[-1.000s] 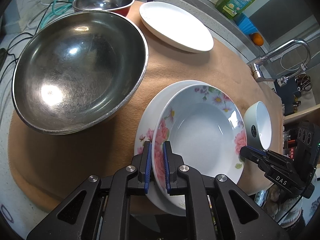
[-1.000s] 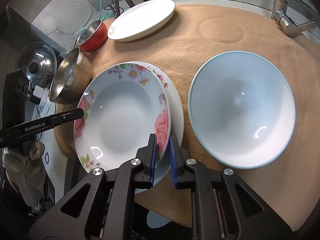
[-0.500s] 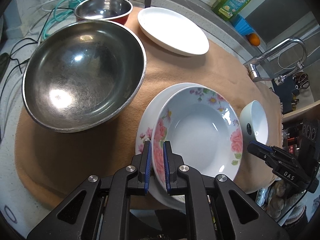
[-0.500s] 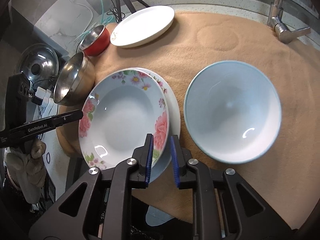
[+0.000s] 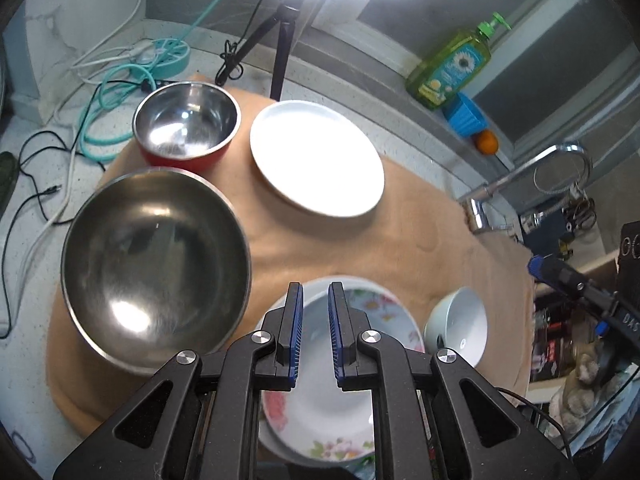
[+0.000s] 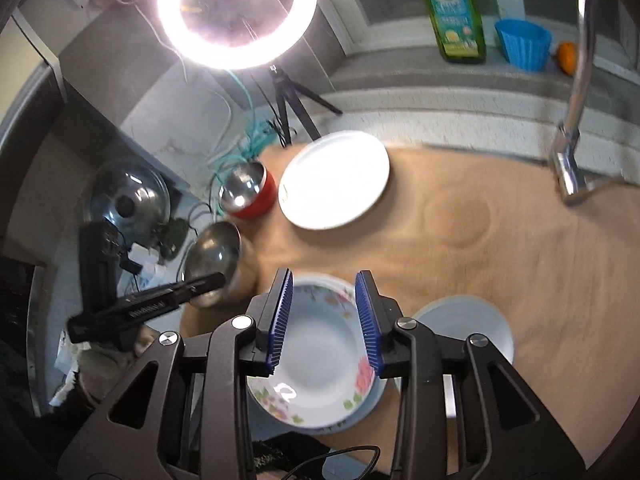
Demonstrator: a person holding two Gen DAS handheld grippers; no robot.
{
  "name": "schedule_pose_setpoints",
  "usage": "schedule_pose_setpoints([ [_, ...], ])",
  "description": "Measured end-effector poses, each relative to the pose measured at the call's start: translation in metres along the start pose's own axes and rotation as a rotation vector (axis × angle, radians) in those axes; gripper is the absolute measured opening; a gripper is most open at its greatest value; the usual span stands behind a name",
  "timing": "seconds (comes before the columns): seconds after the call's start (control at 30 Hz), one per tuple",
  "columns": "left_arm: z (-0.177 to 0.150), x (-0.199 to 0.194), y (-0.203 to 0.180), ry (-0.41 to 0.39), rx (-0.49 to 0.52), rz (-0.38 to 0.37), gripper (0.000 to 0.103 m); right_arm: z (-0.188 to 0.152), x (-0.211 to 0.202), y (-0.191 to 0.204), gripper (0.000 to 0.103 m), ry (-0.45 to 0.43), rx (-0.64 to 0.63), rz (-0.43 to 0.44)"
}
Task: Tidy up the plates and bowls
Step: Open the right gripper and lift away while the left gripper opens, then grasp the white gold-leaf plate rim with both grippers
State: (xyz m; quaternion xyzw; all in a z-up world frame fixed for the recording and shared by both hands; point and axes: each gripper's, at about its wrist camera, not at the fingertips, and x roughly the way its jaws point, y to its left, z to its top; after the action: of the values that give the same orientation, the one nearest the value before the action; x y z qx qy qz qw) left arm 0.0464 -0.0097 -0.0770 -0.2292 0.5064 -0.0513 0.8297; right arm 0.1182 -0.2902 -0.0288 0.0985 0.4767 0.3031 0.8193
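You have both claws free right now: the left gripper [image 5: 314, 332] has its blue pads parted a little with nothing between them, and the right gripper [image 6: 322, 326] stands wider open, also holding nothing. The floral plate [image 6: 320, 364] sits low in the centre of both views, nested on a second plate whose rim shows around it, so that pair looks stacked already. What probably remains is the plain white plate [image 5: 316, 158] in the upper middle of the left view, the white bowl [image 5: 460, 326] at the lower right of that view, the large steel bowl [image 5: 156, 264] at centre left and the small red-sided steel bowl [image 5: 186, 126] above it, all resting on the tan cloth [image 6: 500, 240]. If you go for the white plate next, approach its near rim low and level, slip one pad under the lip and one over it, and close firmly, since glazed rims likely slip. The right view is blurred, so slow down before you commit. Keep the claw clear of the faucet [image 6: 572, 148] at the upper right, and watch that the cloth does not drag with the plate.
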Motion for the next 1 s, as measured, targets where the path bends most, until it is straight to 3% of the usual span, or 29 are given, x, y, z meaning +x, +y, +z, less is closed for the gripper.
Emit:
schedule_pose_setpoints([
  [0.13,0.02,0.013,0.001,0.0,-0.051,-0.003,0.011,0.043,0.003,0.002,0.034,-0.016,-0.028,-0.004],
  [0.33,0.041,0.034,0.001,0.006,-0.138,0.019,0.011,0.106,0.035,-0.004,0.034,0.034,-0.046,0.029],
  [0.47,0.05,0.052,0.0,0.014,-0.194,0.041,0.011,0.138,0.071,-0.013,0.034,0.083,-0.095,-0.021],
  [0.73,0.057,0.084,0.006,0.044,-0.294,0.103,0.011,0.16,0.154,-0.052,0.034,0.238,-0.06,-0.068],
  [1.0,0.063,0.095,0.009,0.044,-0.339,0.157,0.011,0.16,0.201,-0.073,0.034,0.312,-0.062,-0.054],
])
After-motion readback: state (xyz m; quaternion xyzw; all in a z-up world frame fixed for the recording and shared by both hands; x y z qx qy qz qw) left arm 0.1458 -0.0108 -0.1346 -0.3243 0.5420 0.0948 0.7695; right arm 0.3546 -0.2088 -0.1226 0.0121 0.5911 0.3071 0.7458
